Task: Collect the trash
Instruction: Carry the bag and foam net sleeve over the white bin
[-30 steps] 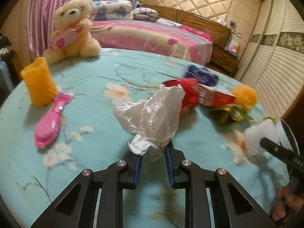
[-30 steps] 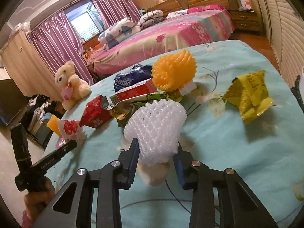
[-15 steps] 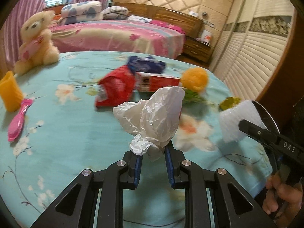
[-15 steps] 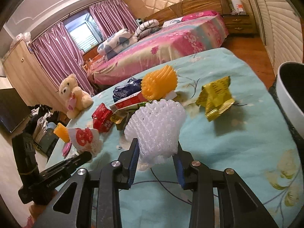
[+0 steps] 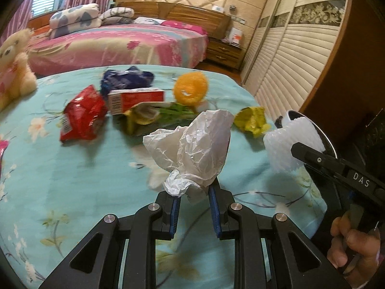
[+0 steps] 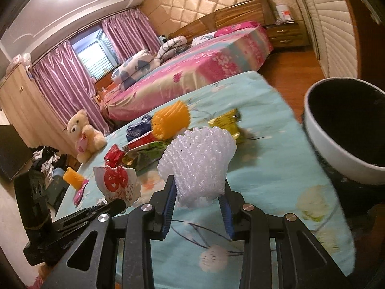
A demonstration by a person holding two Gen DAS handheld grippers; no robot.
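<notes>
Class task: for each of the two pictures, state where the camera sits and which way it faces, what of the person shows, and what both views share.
Left wrist: on the left gripper, facing across the table toward the wardrobe doors, jaws shut on a white plastic bag; a hand shows.
Right wrist: on the right gripper, facing toward bed and window, clamping a white foam net; no hand clearly shows.
Shared: both held items, orange foam net, white bin.

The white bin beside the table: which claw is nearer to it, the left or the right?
Right. The right claw, holding the foam net, is next to the white bin. The left claw, holding the plastic bag, is farther away over the table.
</notes>
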